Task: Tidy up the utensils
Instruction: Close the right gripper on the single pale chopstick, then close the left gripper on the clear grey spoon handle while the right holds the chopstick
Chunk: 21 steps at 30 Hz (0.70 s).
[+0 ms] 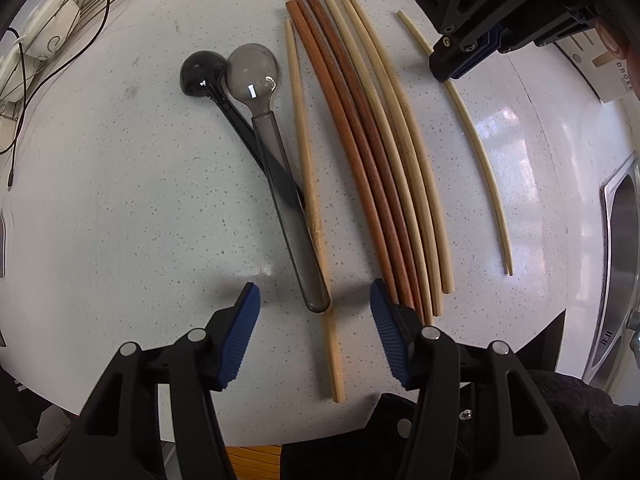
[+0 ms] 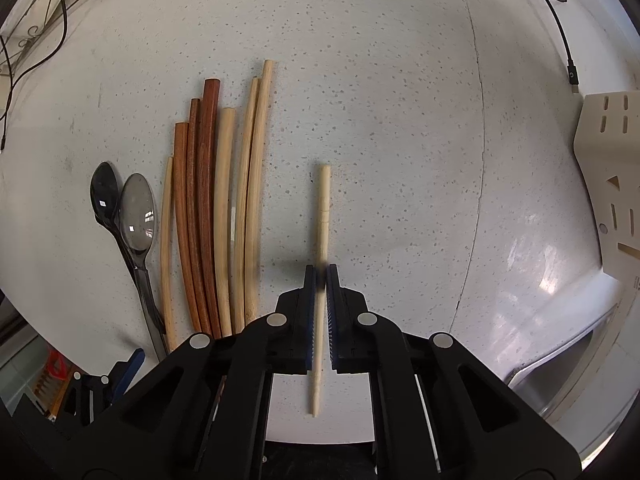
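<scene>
Several chopsticks, reddish brown [image 1: 360, 148] and pale bamboo [image 1: 404, 152], lie side by side on the white speckled counter [image 1: 120, 200]. A black spoon [image 1: 200, 74] and a clear grey spoon [image 1: 256, 80] lie left of them, next to a single pale chopstick [image 1: 308, 184]. My left gripper [image 1: 316, 308] is open, its fingertips on either side of the grey spoon's handle end. My right gripper [image 2: 321, 276] is shut on a thin pale chopstick [image 2: 323, 216], which lies apart to the right [image 1: 480, 152]. The right gripper also shows in the left wrist view [image 1: 452, 68].
A wire rack [image 1: 52, 40] and black cables [image 1: 100, 20] sit at the far left. A steel sink [image 1: 620, 248] is at the right edge. A cream plastic holder [image 2: 608, 184] stands at the right. A cable with a plug [image 2: 570, 72] lies far right.
</scene>
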{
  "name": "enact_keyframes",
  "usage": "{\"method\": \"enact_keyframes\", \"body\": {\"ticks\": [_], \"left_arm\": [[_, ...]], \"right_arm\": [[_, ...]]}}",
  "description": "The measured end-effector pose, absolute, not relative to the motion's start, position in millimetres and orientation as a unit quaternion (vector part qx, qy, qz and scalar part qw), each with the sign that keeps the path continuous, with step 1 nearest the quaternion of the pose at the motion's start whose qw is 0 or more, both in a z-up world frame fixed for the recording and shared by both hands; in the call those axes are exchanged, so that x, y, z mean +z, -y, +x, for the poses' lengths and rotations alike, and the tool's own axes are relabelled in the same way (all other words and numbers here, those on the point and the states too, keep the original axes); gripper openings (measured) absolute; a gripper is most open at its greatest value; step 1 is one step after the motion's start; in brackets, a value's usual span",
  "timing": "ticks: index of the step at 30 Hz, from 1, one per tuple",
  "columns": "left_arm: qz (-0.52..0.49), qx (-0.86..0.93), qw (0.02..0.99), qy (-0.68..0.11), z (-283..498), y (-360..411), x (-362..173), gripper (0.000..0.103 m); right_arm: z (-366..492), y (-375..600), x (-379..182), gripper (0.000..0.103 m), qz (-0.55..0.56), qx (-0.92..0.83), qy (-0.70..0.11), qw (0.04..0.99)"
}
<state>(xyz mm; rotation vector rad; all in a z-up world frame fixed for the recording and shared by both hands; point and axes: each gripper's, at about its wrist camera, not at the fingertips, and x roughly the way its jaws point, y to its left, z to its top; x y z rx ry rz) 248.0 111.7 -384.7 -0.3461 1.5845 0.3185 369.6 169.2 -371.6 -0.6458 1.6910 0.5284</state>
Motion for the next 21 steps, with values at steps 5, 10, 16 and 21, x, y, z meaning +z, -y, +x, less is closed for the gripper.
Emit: {"method": "enact_keyframes", "body": {"ticks": [5, 10, 16, 21], "left_arm": [[-0.152, 0.141, 0.676, -0.707, 248.4, -105.6, -380.8, 0.033], [-0.154, 0.145, 0.673, -0.708, 244.9, -106.5, -379.0, 0.013], [-0.166, 0.132, 0.673, -0.708, 247.5, -103.8, -378.2, 0.012], [-0.178, 0.126, 0.679, -0.701, 242.4, -109.8, -376.2, 0.011]], "right_arm": [[371.9, -165.3, -370.1, 0.005, -0.269, 0.230, -0.728, 0.587], [369.2, -160.8, -370.5, 0.005, -0.268, 0.235, -0.730, 0.584], [370.2, -154.9, -372.5, 0.005, -0.262, 0.242, -0.732, 0.580], [372.5, -148.4, -374.2, 0.005, -0.255, 0.248, -0.737, 0.574]]}}
